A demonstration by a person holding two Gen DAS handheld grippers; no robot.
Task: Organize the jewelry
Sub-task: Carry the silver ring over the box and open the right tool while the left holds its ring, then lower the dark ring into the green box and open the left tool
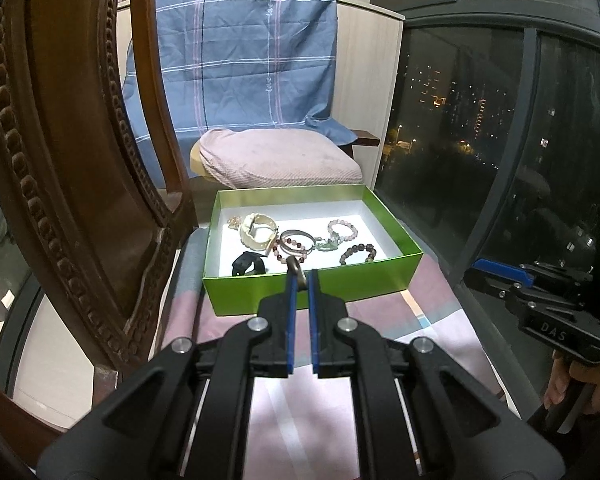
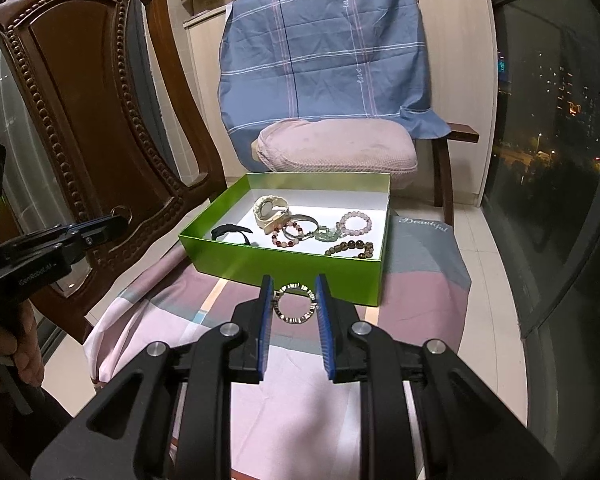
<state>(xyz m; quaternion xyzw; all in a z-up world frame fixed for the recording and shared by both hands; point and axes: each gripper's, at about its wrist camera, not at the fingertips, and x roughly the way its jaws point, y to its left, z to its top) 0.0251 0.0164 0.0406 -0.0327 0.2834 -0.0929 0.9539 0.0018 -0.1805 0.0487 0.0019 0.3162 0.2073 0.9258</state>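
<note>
Left gripper (image 1: 302,276) clamps small ring (image 1: 294,267); right gripper (image 2: 294,300) grips bangle (image 2: 295,302); pink-grey cloth (image 2: 300,392), night window (image 2: 548,120).

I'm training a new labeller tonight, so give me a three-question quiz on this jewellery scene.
1. True or false: the right gripper holds a studded ring between its pads.
2. Where is the black band? A) on the cloth B) in the green box C) on the cushion
3. Fill in: the left gripper is shut on a small ____.

Key: 1 true; 2 B; 3 ring
</note>
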